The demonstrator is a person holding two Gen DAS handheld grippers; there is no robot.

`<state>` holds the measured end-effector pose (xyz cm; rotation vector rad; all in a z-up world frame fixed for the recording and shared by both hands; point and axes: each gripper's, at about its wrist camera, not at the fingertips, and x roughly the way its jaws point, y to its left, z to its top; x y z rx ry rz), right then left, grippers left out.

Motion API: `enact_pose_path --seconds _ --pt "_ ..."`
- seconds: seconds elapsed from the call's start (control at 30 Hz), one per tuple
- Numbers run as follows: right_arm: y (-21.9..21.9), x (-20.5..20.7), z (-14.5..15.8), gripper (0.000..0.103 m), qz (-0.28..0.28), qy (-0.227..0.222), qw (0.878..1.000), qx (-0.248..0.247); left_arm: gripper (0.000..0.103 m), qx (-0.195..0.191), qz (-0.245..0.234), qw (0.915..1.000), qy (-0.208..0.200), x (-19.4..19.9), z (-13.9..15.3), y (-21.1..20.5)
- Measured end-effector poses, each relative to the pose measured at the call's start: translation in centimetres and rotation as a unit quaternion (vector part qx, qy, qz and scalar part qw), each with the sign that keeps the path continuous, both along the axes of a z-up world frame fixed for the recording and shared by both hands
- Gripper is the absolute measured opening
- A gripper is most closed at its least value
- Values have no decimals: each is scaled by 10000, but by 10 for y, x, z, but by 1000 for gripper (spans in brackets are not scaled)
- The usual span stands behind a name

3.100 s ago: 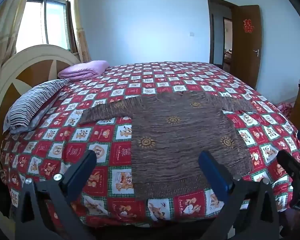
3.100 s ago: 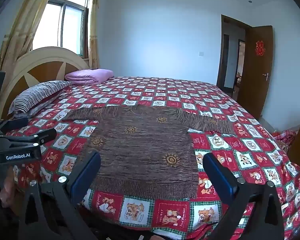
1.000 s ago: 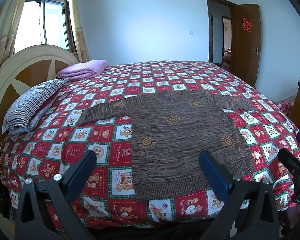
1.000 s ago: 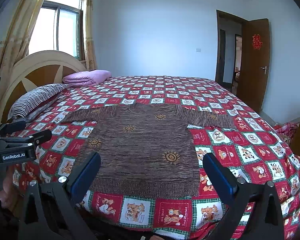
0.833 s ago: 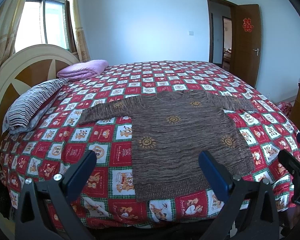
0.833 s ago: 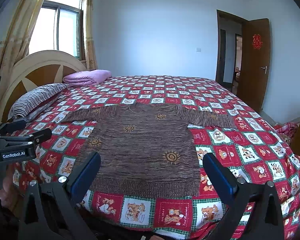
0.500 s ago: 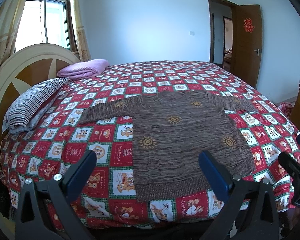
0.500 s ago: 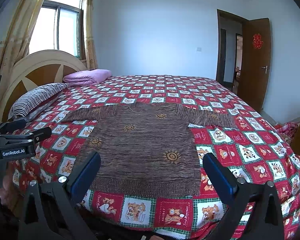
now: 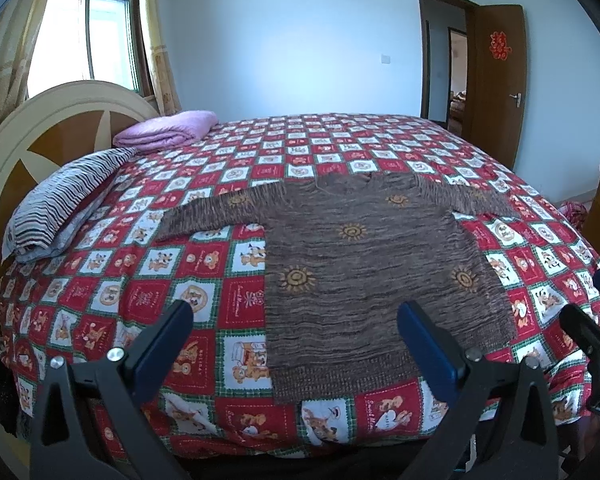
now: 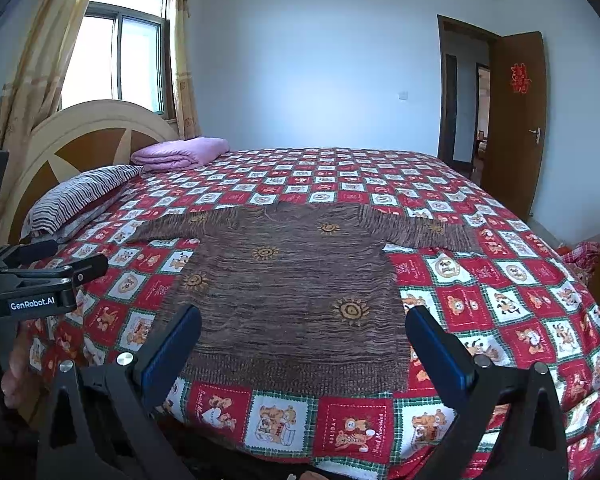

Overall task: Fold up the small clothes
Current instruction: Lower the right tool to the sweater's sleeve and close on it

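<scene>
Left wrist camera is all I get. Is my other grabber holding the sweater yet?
Observer: No. The right gripper is wide open with nothing in it, and the brown sweater lies flat on the bed.
Operator: Can you see my left grabber from there?
Observer: Yes. The left gripper shows side-on at the left edge of the right wrist view, with a white GenRobot.AI label on it.

both hand-held gripper point(image 9: 294, 332) units: black frames, blue finger pads point(image 10: 172, 350), silver screws, white "genrobot.ai" marking.
</scene>
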<state>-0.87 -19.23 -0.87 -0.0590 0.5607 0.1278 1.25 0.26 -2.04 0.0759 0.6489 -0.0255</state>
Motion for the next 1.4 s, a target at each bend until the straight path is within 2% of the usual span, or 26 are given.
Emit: enact_pose_path --seconds 0.17,0.3,0.5,0.7,0.8,0.93,1.03,1.07,1.2,1.33,1.4 --pt "-2 16 -13 102 395 46 9990 182 103 16 -91 9998 177 22 -14 -6" --pt "-12 49 -30 102 406 310 9984 230 103 -170 -195 9986 466 56 -25 -7" --pt "-71 115 -52 102 -330 773 9942 671 103 -137 -203 9969 747 114 -42 -15" --pt "-142 181 -69 101 -1106 1126 9817 1065 103 186 -208 9972 689 172 -58 -31" --pt "-176 213 -81 94 -1434 1339 9747 1073 103 310 -188 9973 639 198 -72 -36" --pt "-226 259 -93 86 -1889 1543 9630 1145 103 620 -147 9947 803 241 -94 -46" --pt "-264 298 -103 67 -2173 1626 9557 1141 103 846 -182 9911 1006 269 -108 -53" --pt "-280 314 -108 64 -2290 1647 9520 1190 103 881 -201 9900 1081 278 -112 -55" --pt "-317 357 -123 63 -2499 1695 9457 1202 103 829 -178 9875 1328 301 -124 -60" --pt "-339 393 -136 52 -2637 1814 9406 1129 103 649 -207 9847 1601 320 -137 -66" --pt "-343 406 -142 48 -2576 1876 9422 1034 103 532 -193 9843 1670 324 -142 -66"
